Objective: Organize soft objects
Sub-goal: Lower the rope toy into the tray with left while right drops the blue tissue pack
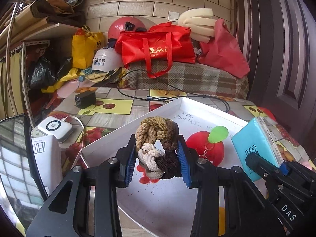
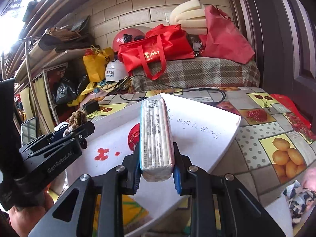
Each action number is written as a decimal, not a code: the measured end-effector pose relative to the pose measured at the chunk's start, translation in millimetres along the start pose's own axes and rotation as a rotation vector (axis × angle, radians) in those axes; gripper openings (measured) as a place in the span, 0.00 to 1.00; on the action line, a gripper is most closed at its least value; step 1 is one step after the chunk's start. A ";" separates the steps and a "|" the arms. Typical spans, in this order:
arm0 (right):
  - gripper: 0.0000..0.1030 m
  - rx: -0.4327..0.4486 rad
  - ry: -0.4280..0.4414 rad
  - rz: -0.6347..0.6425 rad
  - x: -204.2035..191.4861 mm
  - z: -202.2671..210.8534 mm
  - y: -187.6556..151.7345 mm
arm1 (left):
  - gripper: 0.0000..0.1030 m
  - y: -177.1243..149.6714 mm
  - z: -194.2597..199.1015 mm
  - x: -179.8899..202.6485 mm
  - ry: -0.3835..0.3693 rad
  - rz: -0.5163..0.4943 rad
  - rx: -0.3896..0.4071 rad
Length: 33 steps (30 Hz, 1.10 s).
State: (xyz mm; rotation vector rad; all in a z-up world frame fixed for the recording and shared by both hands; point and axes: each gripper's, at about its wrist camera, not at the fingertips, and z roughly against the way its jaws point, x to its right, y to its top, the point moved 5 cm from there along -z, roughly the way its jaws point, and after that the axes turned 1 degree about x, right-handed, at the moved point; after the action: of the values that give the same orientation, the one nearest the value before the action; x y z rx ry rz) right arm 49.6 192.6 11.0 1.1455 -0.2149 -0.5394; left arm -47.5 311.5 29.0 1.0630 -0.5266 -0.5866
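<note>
Clamping a bundle of braided hair ties (image 1: 156, 148) between its 2 blue-padded fingers (image 1: 130, 165), the left gripper (image 1: 157, 158) holds the bundle above a shallow white tray (image 1: 110, 132). The ties come in tan, brown, dark brown and cream, knotted together, and their lower end hangs close over the tray floor; whether it touches cannot be told. A red apple-shaped plush (image 1: 205, 148) with a green leaf lies in the tray, just beyond and to the right of the bundle. Handwriting runs across the tray's far part, and red marks stain its floor near the fingers.

The right gripper (image 2: 157, 167) squeezes a pack of tissues (image 2: 156, 136) by its near end, the fingers narrowed onto both long sides. The pack juts forward over the tray, with its printed white side facing up in the right wrist view and its turquoise face showing in the left wrist view. Both grippers sit close together above the tray, the right one at the tray's right edge.

The tray rests on a desk (image 2: 280, 130) covered by a fruit-print cloth. A black charger plug (image 1: 85, 99) and its cable (image 1: 217, 98) lie beyond the tray. A white power bank (image 1: 55, 128) sits to the left. Further back, a red tote bag (image 1: 156, 49) lies on a plaid-covered surface.
</note>
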 end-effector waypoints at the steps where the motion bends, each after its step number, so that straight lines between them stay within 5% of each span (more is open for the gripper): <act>1: 0.25 -0.005 -0.003 -0.005 0.8 -1.4 -0.4 | 0.37 0.2 -1.6 -0.5 0.001 0.004 -0.002; 21: 0.28 -0.001 -0.016 -0.036 5.2 -0.1 1.7 | 0.39 1.7 -1.7 5.8 0.001 -0.021 0.014; 25: 0.30 0.002 -0.022 -0.027 4.0 0.5 1.9 | 0.46 2.1 0.1 5.7 0.005 -0.023 0.017; 26: 0.34 0.005 -0.026 -0.020 2.9 1.0 2.0 | 0.48 2.5 1.0 5.7 0.012 -0.025 0.021; 27: 0.52 0.008 -0.029 -0.014 1.8 1.6 1.8 | 0.51 3.3 2.3 5.2 0.026 -0.027 0.028; 28: 0.80 0.012 -0.031 -0.007 0.8 2.2 1.7 | 0.59 3.9 4.2 4.4 0.043 -0.026 0.037; 29: 0.88 0.019 -0.044 -0.005 0.6 3.3 2.1 | 0.67 4.5 6.5 1.2 0.060 -0.016 0.048; 31: 0.97 0.036 -0.049 -0.029 5.9 7.3 2.7 | 1.00 4.8 7.2 -5.7 0.063 0.012 0.048; 33: 1.00 0.040 -0.049 -0.051 10.7 8.7 3.2 | 1.00 4.4 6.6 -6.3 0.051 0.011 0.043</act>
State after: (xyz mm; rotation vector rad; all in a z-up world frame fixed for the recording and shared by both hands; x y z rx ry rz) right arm 56.0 181.2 16.3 1.1802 -0.2404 -0.6115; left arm -55.6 313.1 34.8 1.1121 -0.5018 -0.5392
